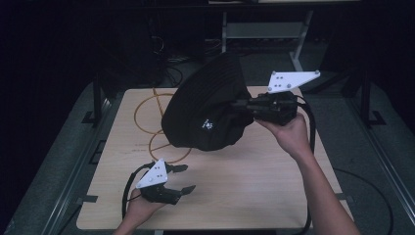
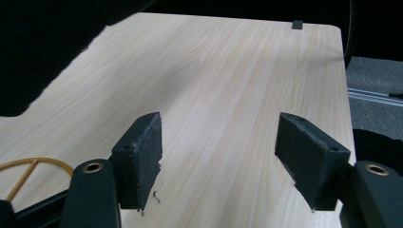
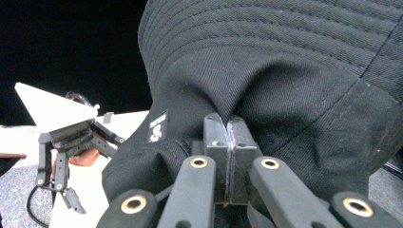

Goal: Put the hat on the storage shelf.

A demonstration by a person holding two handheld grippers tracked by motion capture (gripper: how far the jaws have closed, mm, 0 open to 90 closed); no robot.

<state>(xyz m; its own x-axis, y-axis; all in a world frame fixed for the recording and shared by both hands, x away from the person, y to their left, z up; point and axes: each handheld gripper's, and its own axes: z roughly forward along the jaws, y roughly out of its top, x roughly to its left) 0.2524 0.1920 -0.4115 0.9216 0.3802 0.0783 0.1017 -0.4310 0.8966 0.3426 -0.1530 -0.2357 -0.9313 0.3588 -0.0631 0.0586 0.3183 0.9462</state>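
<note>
Black hat [image 1: 208, 110] hangs above the counter [image 1: 254, 171] from your clenched right tongs [image 1: 243, 106], a thin pinch that could slip, while your left tongs [image 1: 182, 177] gape empty.

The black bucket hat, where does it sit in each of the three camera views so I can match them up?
High view: the black bucket hat hangs above the table's middle, pinched by the right gripper.
Left gripper view: a dark mass at the upper left corner, probably the hat, though I cannot tell.
Right gripper view: it covers the centre and right, its fabric bunched between the shut jaws.
Shared landmark: the small white label on the hat, also in the right gripper view.
</note>
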